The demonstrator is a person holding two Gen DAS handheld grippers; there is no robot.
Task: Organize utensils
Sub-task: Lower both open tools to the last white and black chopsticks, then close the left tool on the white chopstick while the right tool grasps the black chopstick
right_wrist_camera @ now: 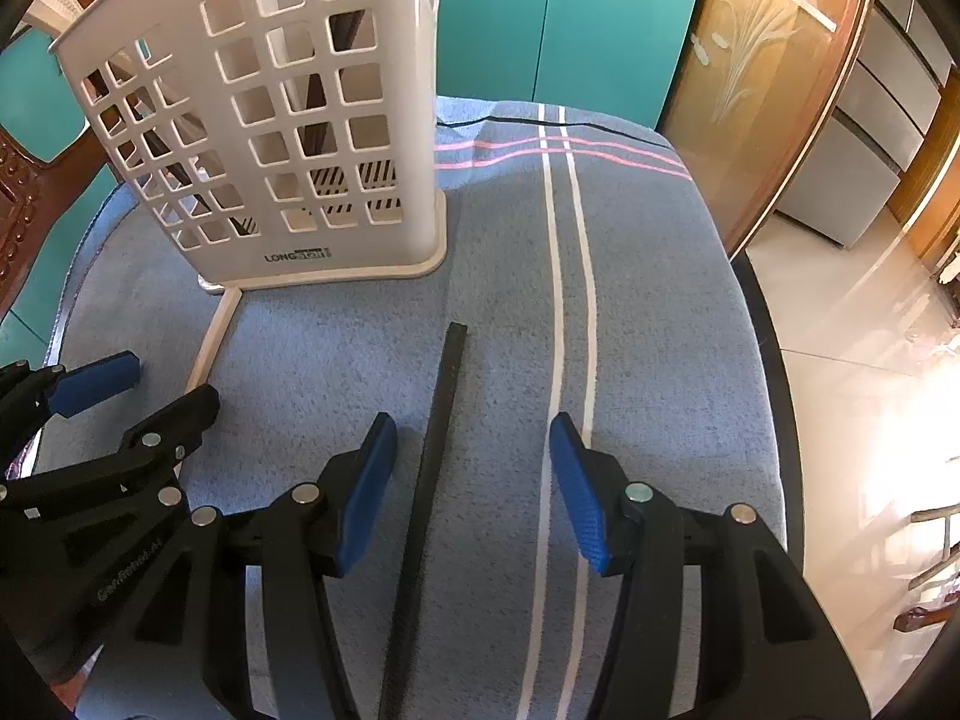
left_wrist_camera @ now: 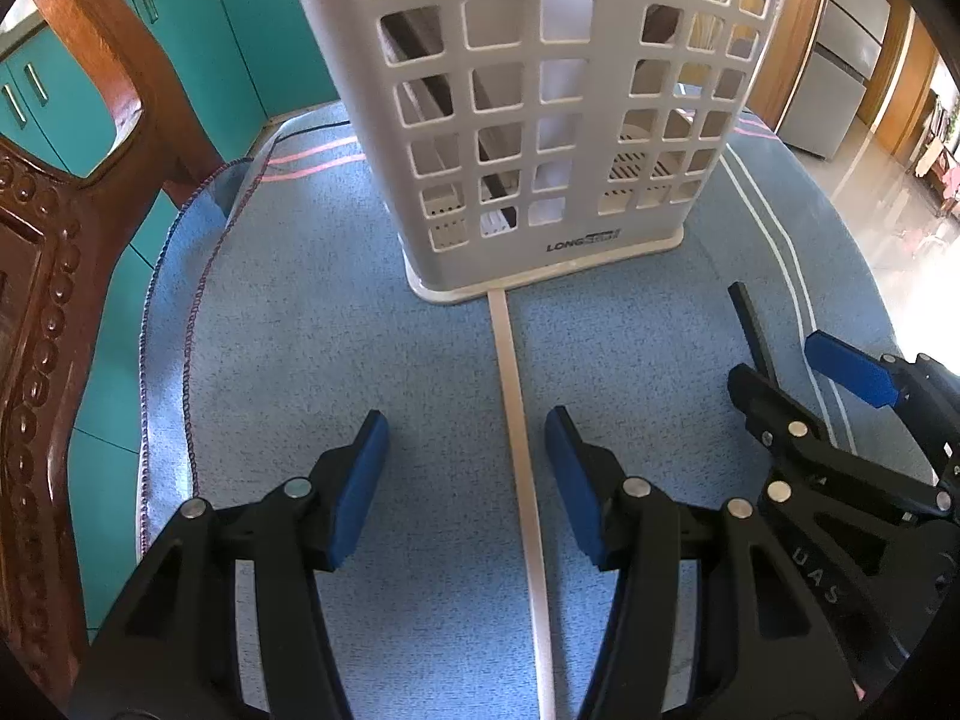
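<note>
Blue cloth (right_wrist_camera: 660,300) bears a pale chopstick (left_wrist_camera: 516,420) between my spread, empty left gripper (left_wrist_camera: 467,480) and a black chopstick (right_wrist_camera: 432,450) between my equally unclenched right gripper (right_wrist_camera: 474,486); holder (left_wrist_camera: 540,120) beyond, partly filled.

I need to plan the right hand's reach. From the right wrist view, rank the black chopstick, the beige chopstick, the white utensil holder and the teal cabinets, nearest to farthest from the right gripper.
From the right gripper:
1. Black chopstick, lying between its open fingers.
2. Beige chopstick, left on the cloth, beside the left gripper.
3. White utensil holder, upright, back left.
4. Teal cabinets, beyond the table's far edge.
</note>
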